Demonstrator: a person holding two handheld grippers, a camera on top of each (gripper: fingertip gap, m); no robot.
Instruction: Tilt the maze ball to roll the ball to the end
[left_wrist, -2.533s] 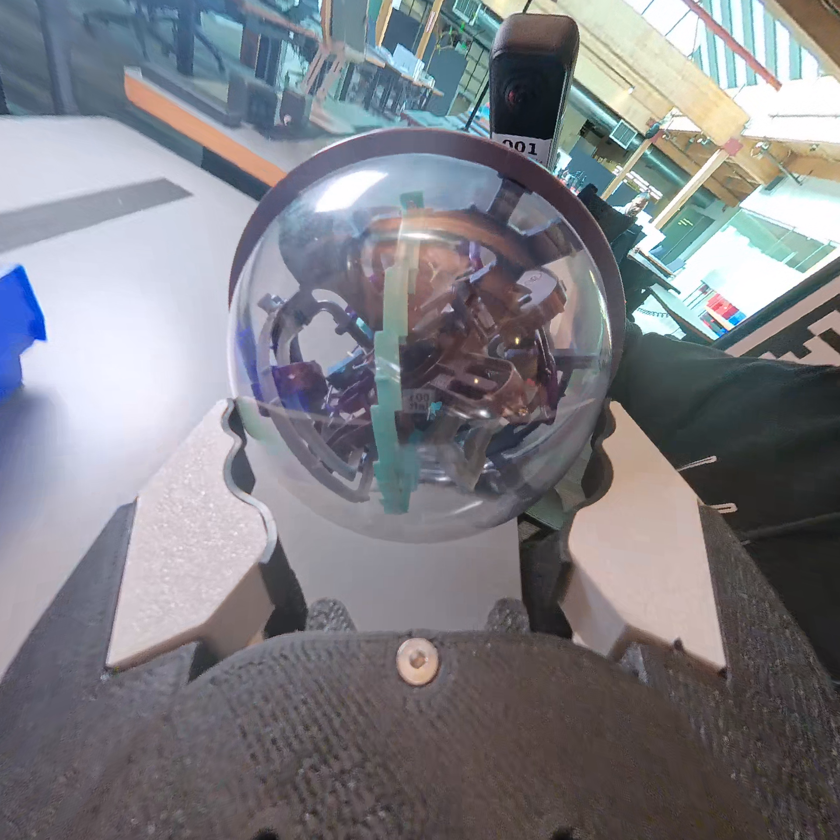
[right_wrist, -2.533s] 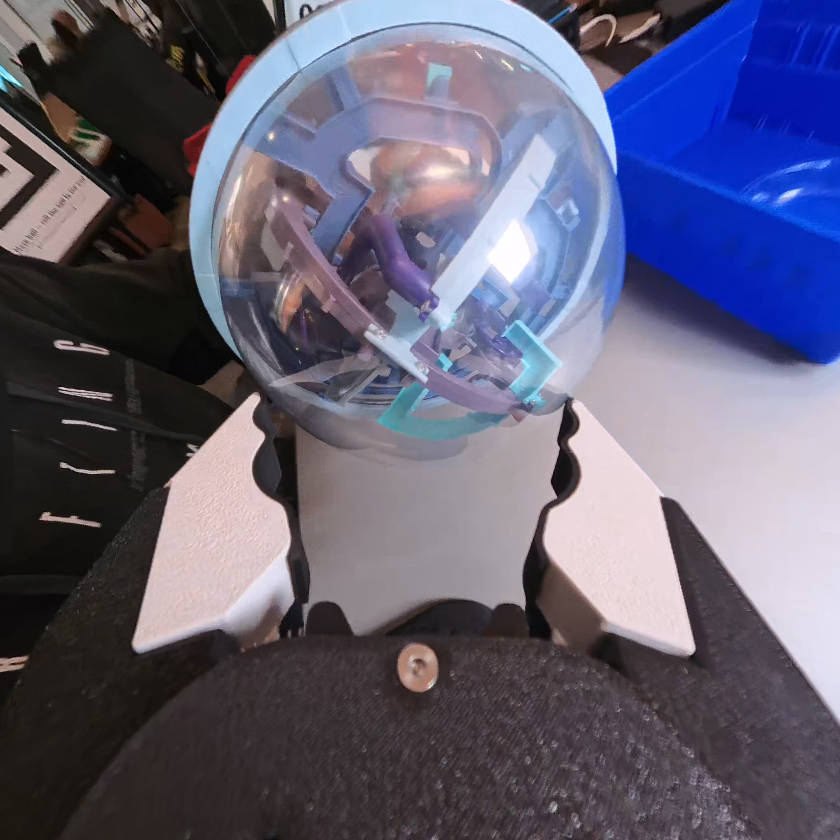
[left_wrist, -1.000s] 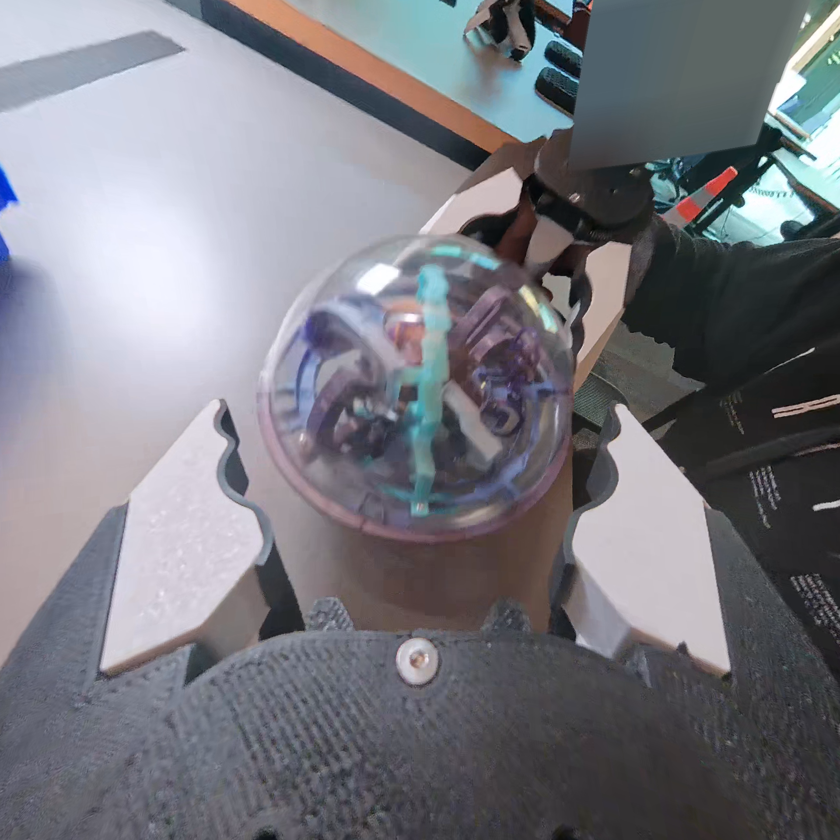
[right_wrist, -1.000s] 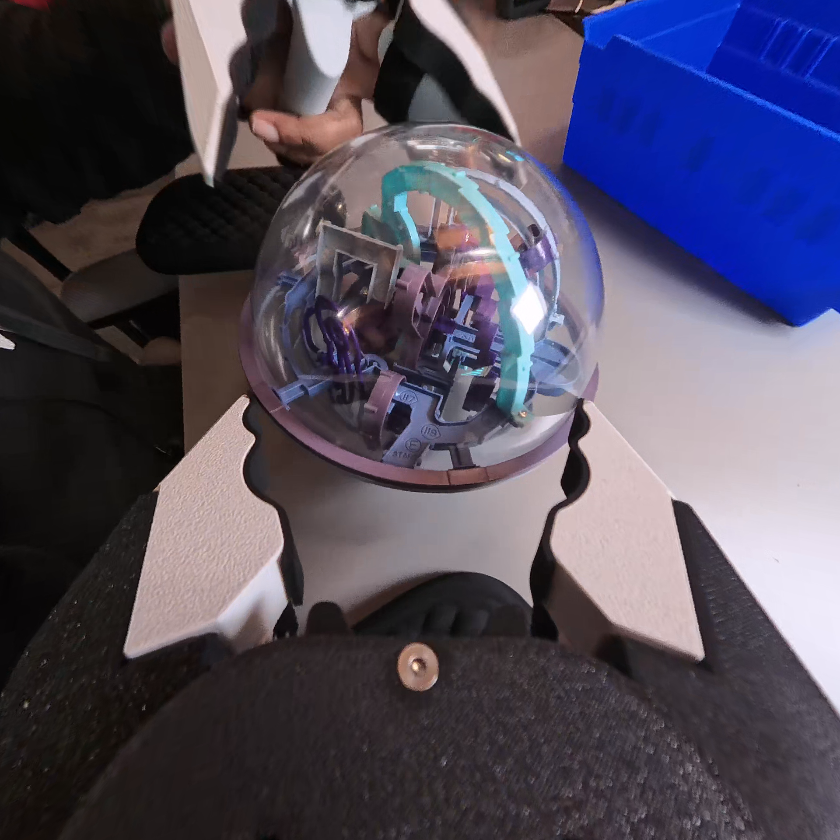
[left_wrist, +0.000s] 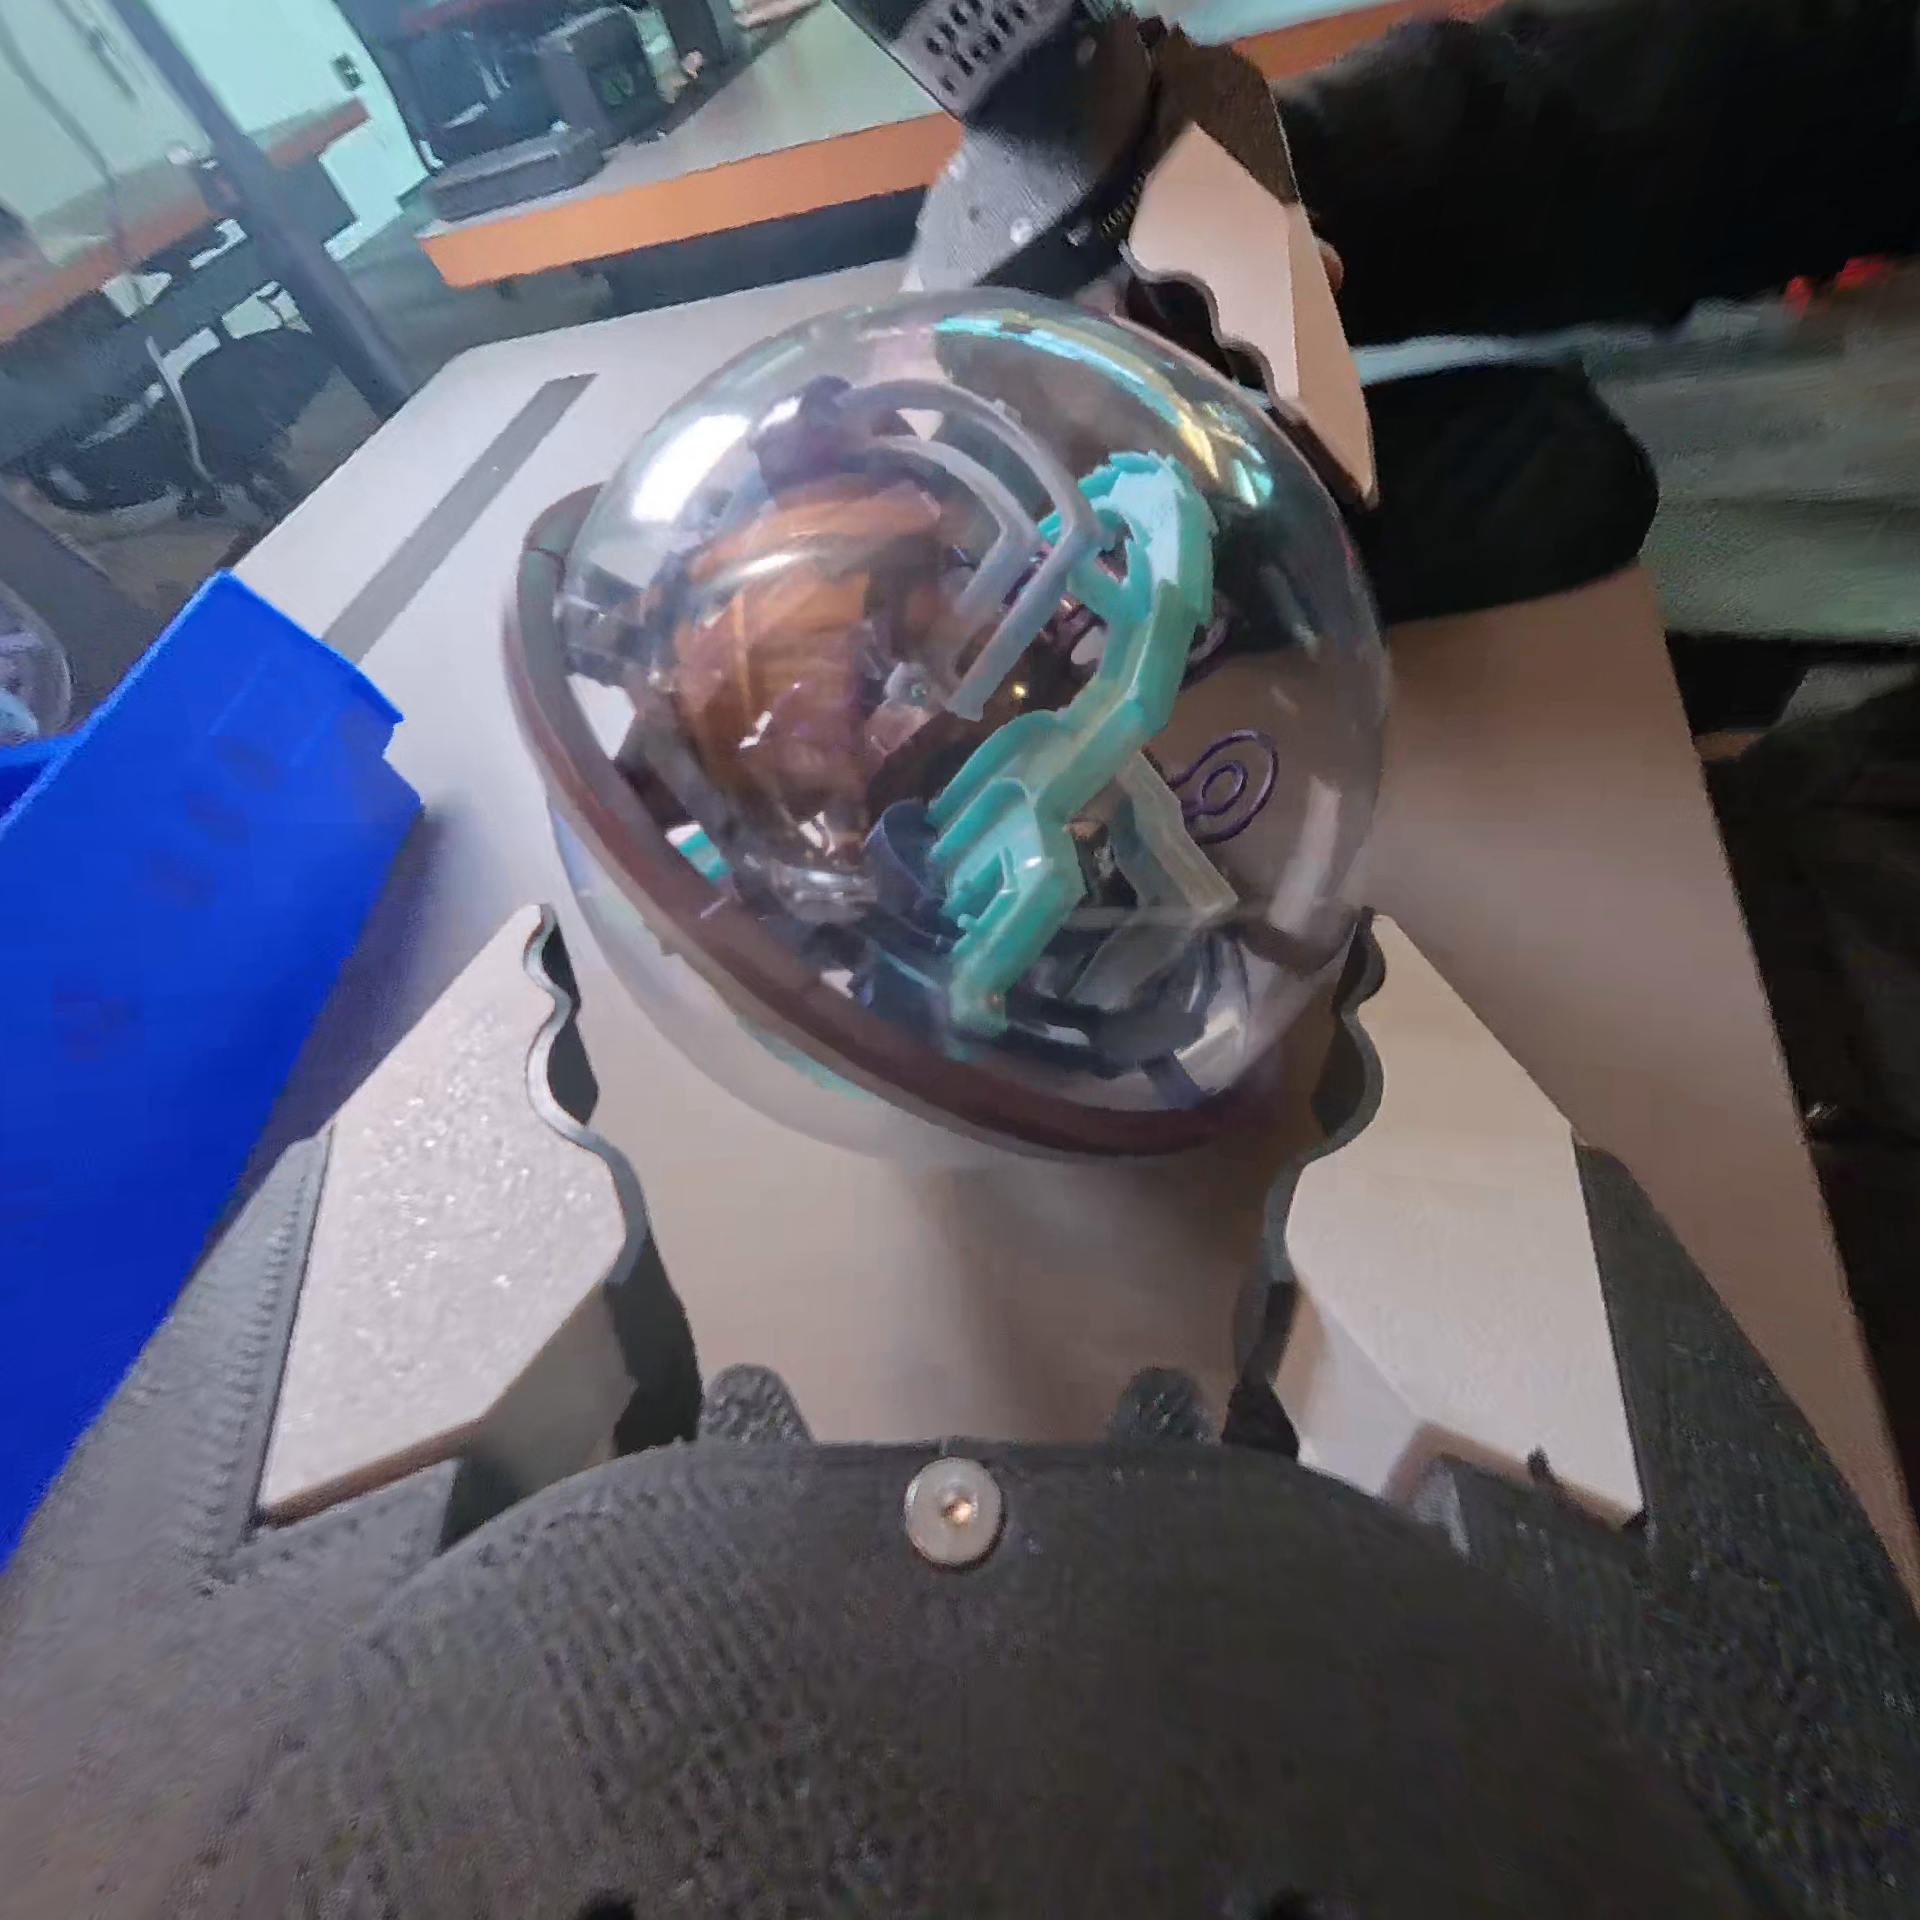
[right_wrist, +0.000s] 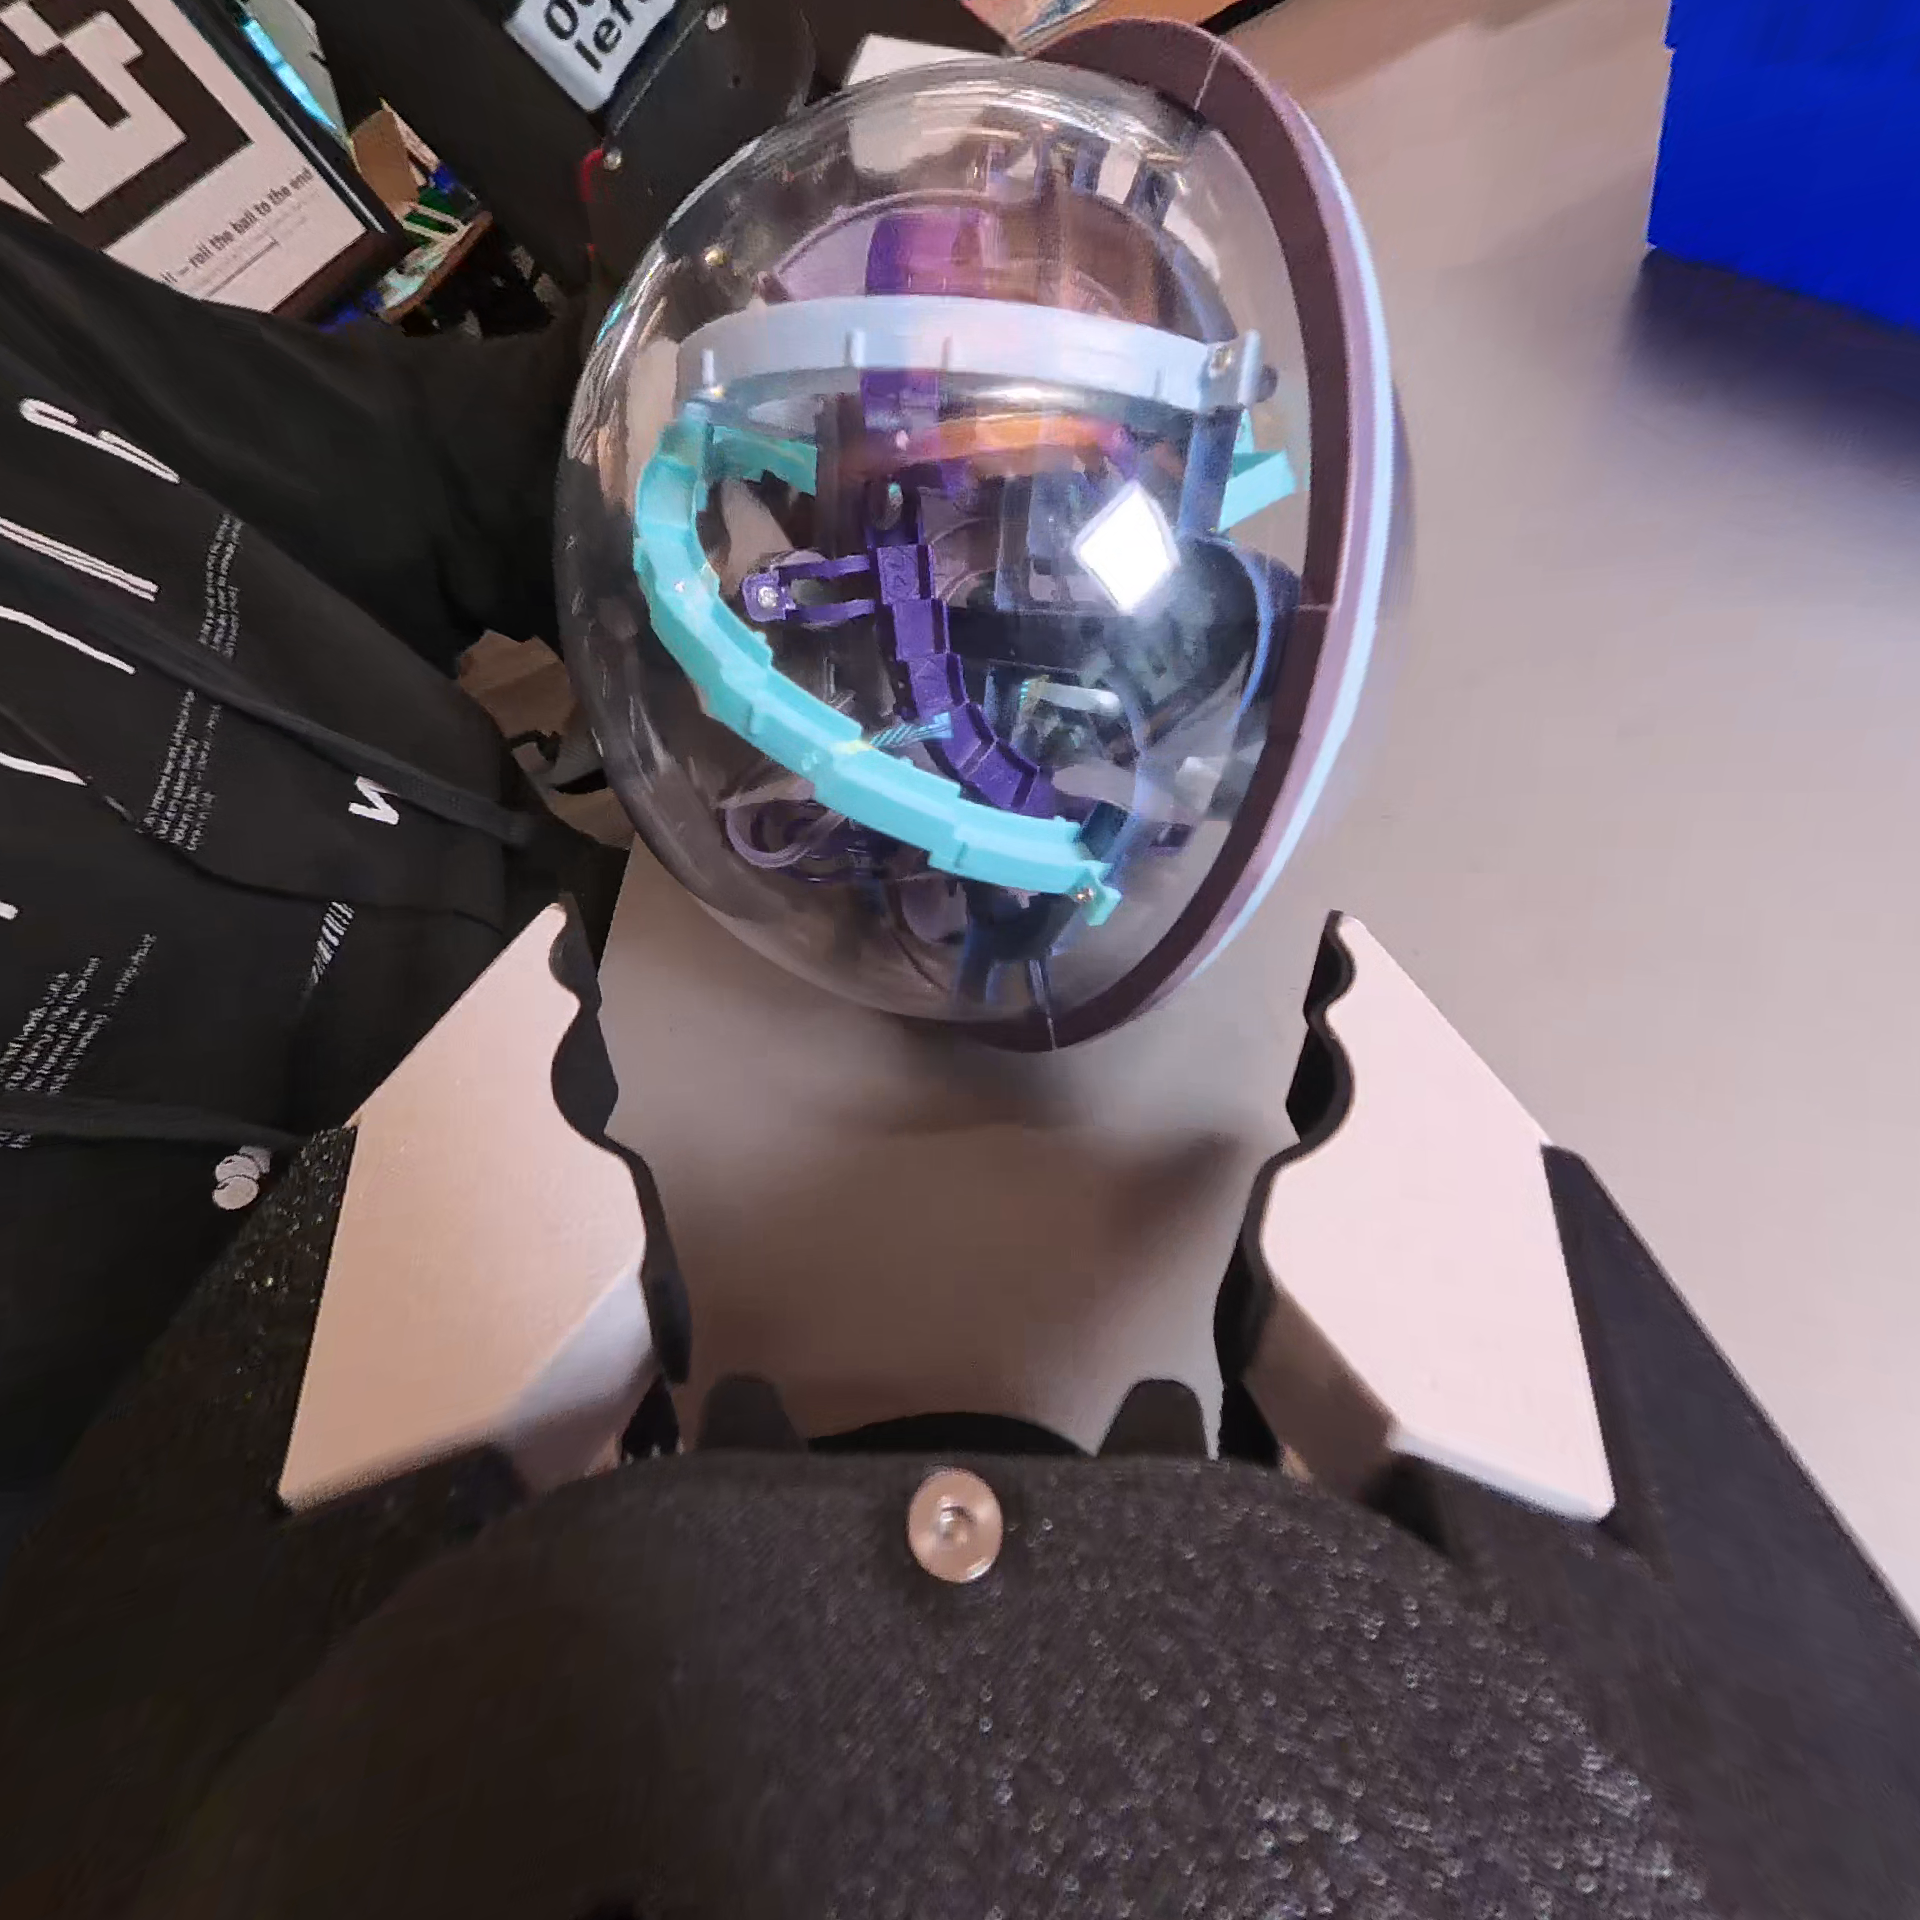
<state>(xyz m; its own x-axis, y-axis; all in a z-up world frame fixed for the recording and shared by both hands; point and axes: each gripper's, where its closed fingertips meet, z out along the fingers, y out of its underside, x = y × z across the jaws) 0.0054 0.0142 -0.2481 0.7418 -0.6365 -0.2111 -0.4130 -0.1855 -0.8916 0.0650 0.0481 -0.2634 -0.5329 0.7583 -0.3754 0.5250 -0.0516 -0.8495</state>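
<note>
A clear plastic maze ball (left_wrist: 935, 727), a sphere with a dark brown rim band and teal, purple and grey tracks inside, is sitting tilted over the pale grey tabletop (right_wrist: 1610, 831), its rim running from 10 o'clock down to 5 o'clock in the left wrist view.

The left gripper (left_wrist: 951, 925) is cradling the ball's near side. Its finger at 3 o'clock is touching the rim and the other is standing just beside the shell, so it is unclear whether they are gripping. The right gripper (right_wrist: 956, 920) is facing the ball from the opposite side, with its fingers spread wide and a gap showing on each side.

With such loose support, the smooth sphere is probably at risk of slipping. It could roll toward the blue plastic bin (left_wrist: 156, 883) at 9 o'clock or off the tabletop's edge at 3 o'clock. A sharp tilt could likely also knock the small inner ball, too small to pick out, off its track.
</note>
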